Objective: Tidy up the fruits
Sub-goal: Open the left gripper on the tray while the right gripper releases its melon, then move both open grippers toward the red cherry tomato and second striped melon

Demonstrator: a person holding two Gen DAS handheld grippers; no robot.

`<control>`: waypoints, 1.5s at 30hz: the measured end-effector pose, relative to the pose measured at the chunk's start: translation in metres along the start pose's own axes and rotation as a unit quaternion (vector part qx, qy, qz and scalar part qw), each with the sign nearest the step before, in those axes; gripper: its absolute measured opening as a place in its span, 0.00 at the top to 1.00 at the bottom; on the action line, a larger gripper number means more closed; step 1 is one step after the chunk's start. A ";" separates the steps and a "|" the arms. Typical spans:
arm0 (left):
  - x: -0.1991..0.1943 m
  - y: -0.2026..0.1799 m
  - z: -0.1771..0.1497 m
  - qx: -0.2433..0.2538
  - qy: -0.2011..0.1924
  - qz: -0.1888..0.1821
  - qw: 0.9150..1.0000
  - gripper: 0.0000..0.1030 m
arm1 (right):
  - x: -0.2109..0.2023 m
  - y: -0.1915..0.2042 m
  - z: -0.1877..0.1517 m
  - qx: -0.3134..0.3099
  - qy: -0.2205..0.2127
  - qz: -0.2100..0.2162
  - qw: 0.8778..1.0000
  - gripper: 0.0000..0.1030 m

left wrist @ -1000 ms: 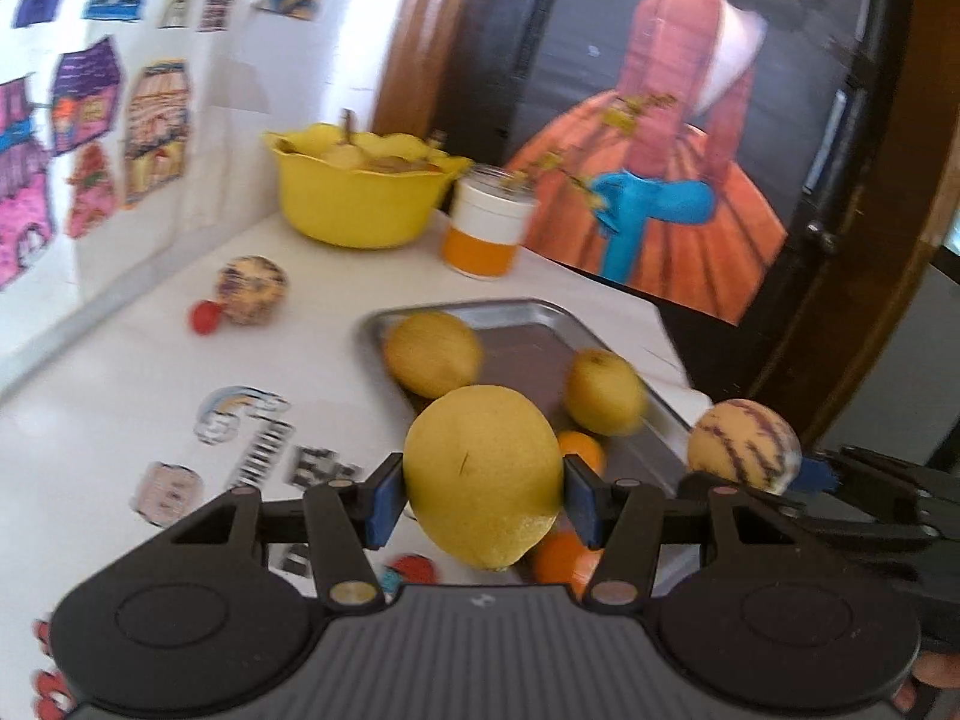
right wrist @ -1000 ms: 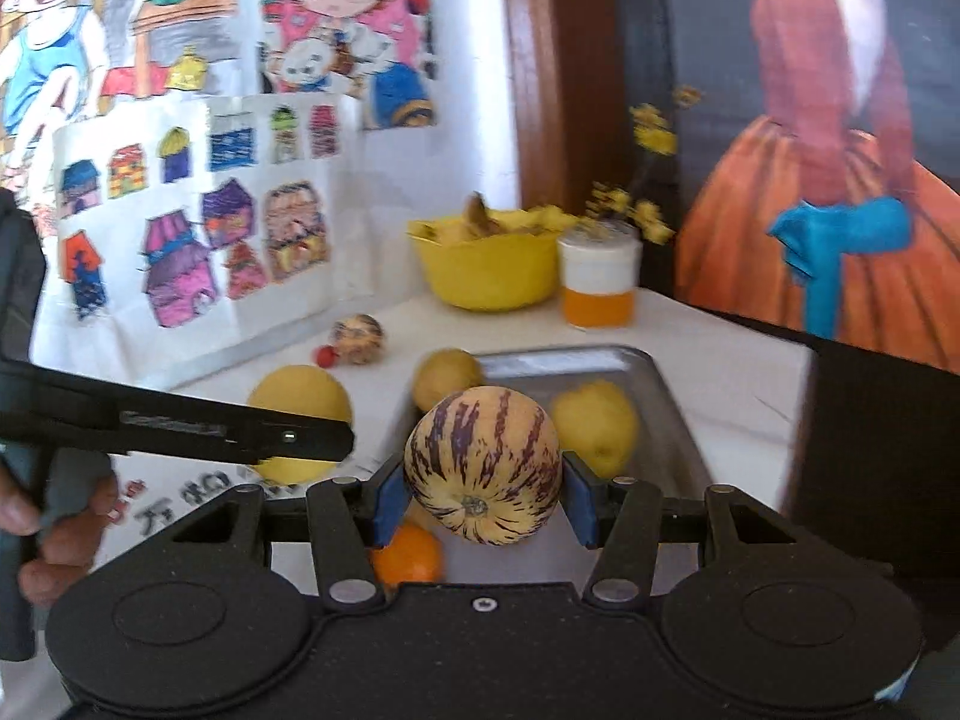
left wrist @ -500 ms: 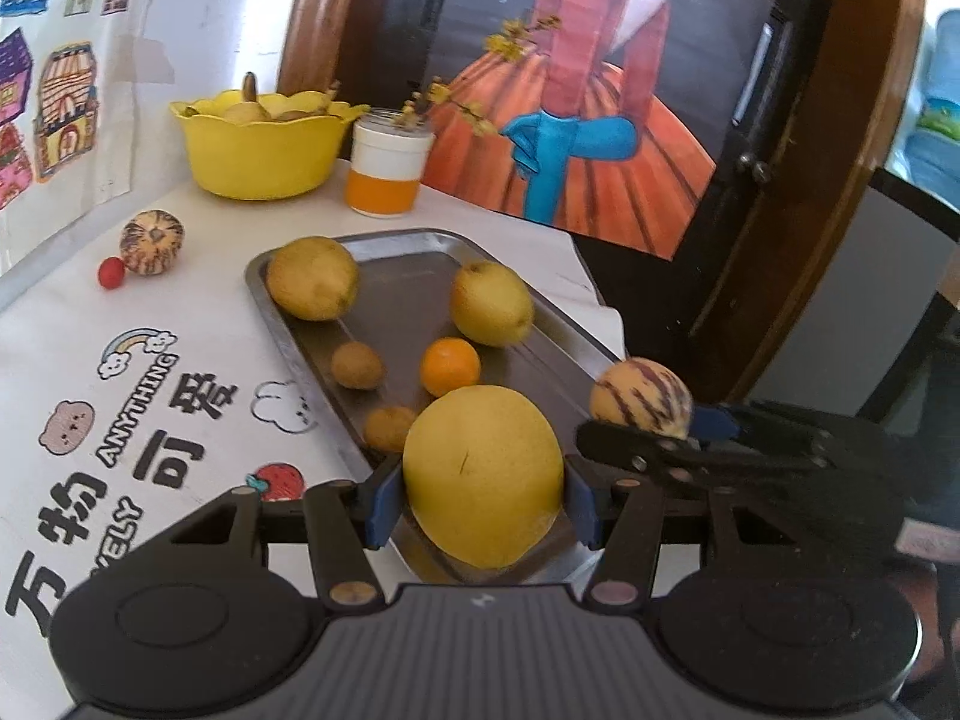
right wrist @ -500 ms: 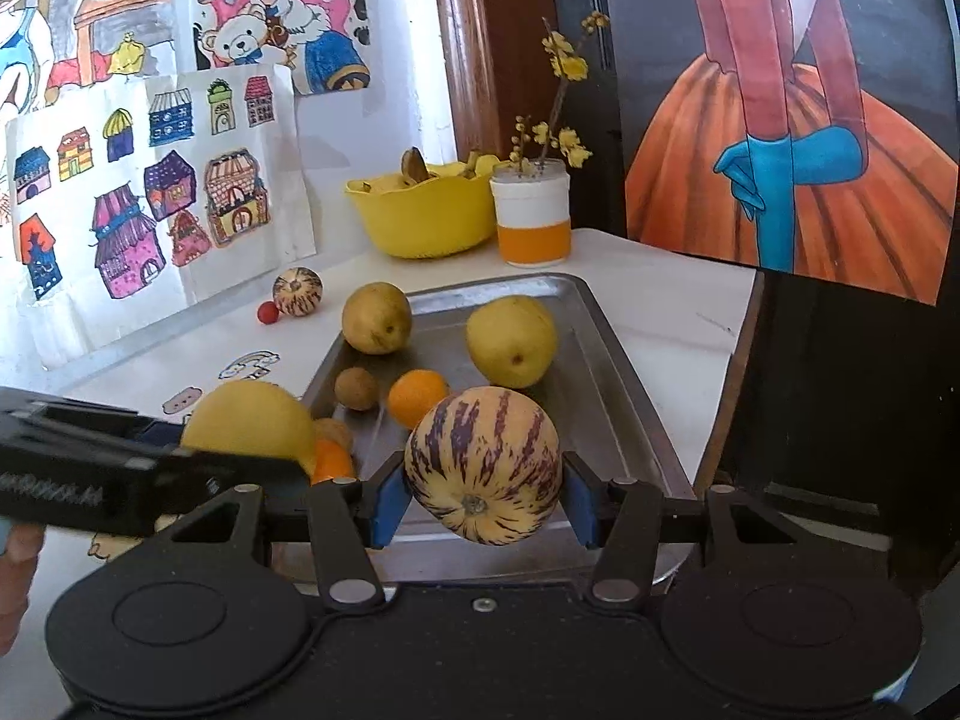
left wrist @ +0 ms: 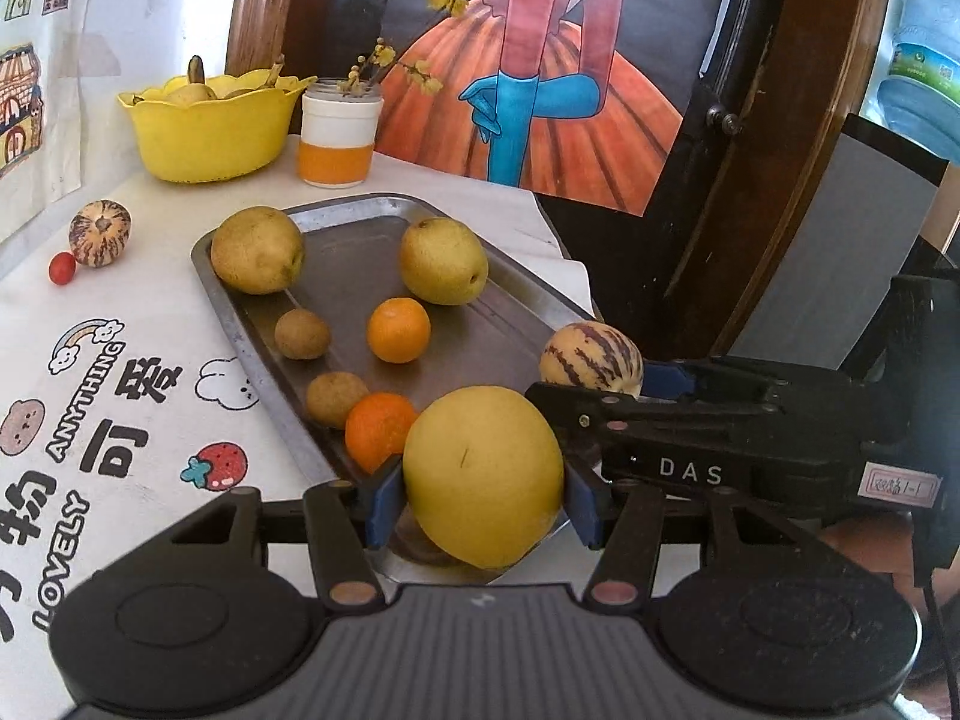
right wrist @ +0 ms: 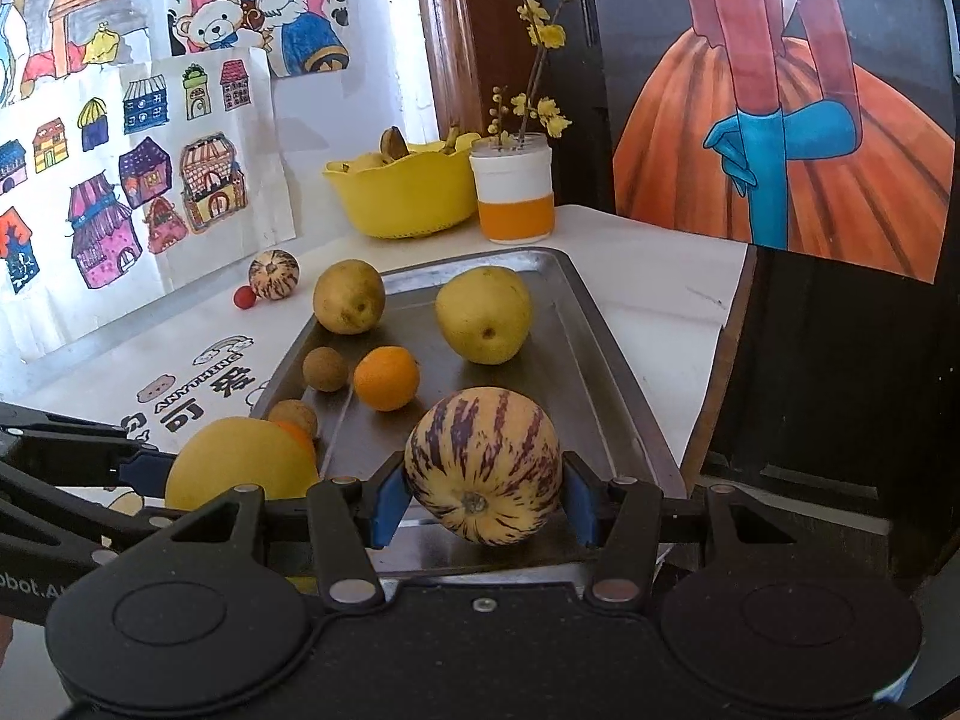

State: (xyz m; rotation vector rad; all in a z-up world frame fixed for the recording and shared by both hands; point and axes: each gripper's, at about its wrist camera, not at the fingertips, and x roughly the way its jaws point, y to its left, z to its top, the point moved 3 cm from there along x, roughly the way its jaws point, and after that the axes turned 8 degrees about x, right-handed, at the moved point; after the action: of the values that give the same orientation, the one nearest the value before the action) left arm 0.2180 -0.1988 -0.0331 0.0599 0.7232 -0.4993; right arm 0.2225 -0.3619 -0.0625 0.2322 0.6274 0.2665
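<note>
Fruits are lying on the metal tray (left wrist: 252, 324) on the bench (left wrist: 150, 312). The left gripper (left wrist: 483, 501) is clamping its jaws on a yellow pear (left wrist: 483, 474) over the tray's near end, while the right gripper (right wrist: 483, 507) is gripping a striped melon (right wrist: 483, 462) beside it.

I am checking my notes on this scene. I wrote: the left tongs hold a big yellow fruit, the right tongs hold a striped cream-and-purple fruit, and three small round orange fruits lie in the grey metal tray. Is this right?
Not quite: the grey metal tray holds two small round orange fruits, not three, as the left wrist view shows. The rest stands: the left tongs hold the big yellow fruit, and the right tongs hold the striped cream-and-purple fruit.
</note>
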 end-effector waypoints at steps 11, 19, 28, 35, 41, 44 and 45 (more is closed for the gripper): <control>-0.005 0.005 0.001 -0.001 -0.004 -0.001 1.000 0.30 | -0.002 0.001 0.000 0.005 -0.003 -0.006 1.000 0.41; -0.046 0.010 -0.004 0.001 -0.033 0.003 0.999 0.15 | -0.049 0.019 0.016 -0.015 -0.032 -0.029 0.999 0.19; -0.140 0.060 -0.006 -0.036 -0.079 0.065 0.994 0.02 | -0.137 0.077 0.051 -0.076 -0.046 -0.048 0.995 0.01; -0.241 0.100 0.023 -0.022 -0.103 0.132 0.986 0.01 | -0.201 0.151 0.093 -0.117 -0.004 -0.031 0.993 0.01; -0.305 0.124 0.071 -0.028 -0.140 0.166 0.976 0.01 | -0.236 0.220 0.167 -0.119 0.020 0.014 0.993 0.01; -0.313 0.133 0.093 -0.039 -0.142 0.163 0.976 0.00 | -0.226 0.245 0.210 -0.101 0.045 0.025 0.994 0.01; -0.312 0.136 0.100 -0.041 -0.138 0.163 0.976 0.00 | -0.218 0.252 0.222 -0.099 0.054 0.027 0.993 0.01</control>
State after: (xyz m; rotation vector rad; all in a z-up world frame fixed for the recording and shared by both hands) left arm 0.1428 0.0294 0.2282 0.0301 0.4476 -0.1572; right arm 0.1428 -0.2226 0.3044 0.0432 0.6967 0.3922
